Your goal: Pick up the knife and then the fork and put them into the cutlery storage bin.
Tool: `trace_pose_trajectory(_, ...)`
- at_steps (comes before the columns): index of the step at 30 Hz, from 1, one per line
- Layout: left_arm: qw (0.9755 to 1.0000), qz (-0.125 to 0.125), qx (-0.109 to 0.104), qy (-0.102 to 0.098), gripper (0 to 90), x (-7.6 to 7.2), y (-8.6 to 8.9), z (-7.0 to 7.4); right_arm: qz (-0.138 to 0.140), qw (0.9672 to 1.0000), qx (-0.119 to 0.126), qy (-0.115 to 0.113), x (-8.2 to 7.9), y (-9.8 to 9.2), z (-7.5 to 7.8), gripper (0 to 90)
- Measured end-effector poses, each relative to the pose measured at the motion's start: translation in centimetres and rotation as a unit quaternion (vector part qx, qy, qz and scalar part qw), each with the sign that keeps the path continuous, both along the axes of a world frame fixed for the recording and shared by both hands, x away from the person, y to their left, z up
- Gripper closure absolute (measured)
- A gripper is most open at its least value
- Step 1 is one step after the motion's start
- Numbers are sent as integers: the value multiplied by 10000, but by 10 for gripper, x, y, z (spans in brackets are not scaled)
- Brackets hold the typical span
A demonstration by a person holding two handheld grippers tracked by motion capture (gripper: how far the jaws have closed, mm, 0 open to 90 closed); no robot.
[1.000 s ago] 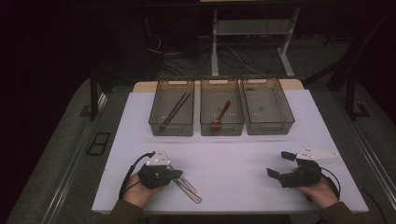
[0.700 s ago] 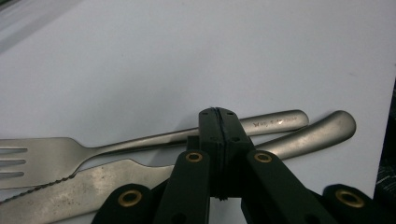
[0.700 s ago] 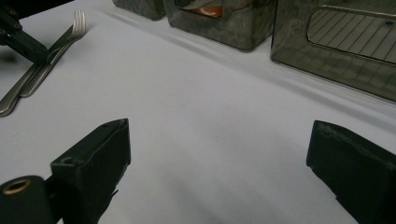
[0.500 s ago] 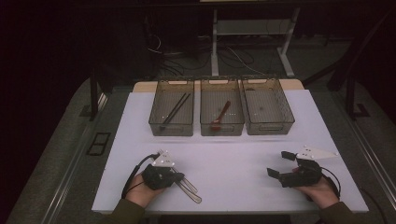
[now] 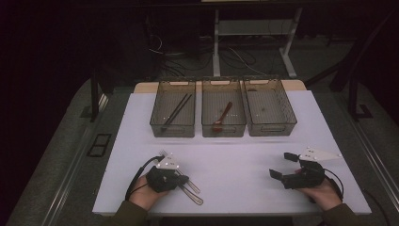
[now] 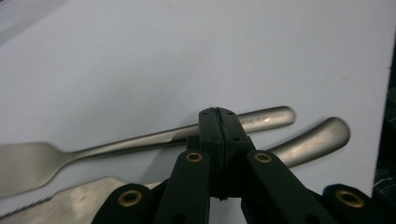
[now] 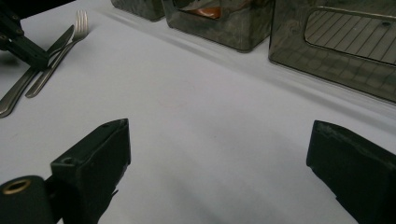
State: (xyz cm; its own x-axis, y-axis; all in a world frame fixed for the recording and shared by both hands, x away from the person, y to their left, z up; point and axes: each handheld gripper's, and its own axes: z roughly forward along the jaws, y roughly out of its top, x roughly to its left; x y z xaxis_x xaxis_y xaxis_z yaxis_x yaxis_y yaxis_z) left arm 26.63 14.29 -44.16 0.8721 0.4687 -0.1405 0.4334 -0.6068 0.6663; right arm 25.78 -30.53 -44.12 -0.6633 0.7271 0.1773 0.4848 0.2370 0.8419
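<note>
A metal fork and a knife lie side by side on the white table near its front left. My left gripper is low over them and shut. Its closed tips sit just in front of the fork's handle with nothing between the pads. From the right gripper view the fork and knife lie far left, with the left gripper over their handles. My right gripper rests at the front right, open wide over bare table, holding nothing.
Three clear bins stand in a row at the back of the table. The left bin holds dark chopsticks, the middle bin a reddish spoon, and the right bin looks empty. White tabletop stretches between the two hands.
The left hand has edged slightly right and toward the table's front over the cutlery. The right hand has stayed still.
</note>
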Motion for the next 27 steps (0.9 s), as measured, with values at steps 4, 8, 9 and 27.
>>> trace_pose_trajectory(4, 9999, -116, -66, 34, 886, -1, -7, -1, 5, 10000, -4, -5, 0, 0, 0, 57)
trace_pose_trajectory(8, 9998, -172, -35, -14, 886, -2, -12, -2, 2, 10000, -2, -2, 0, 0, 0, 57)
trace_pose_trajectory(9, 9998, -193, -23, -41, 886, -1, -14, -2, -2, 10000, -2, -3, 0, 0, 0, 57)
trace_pose_trajectory(27, 9995, -195, -11, -234, 886, 30, -43, -3, 0, 10000, -29, 14, 1, 1, -1, 57)
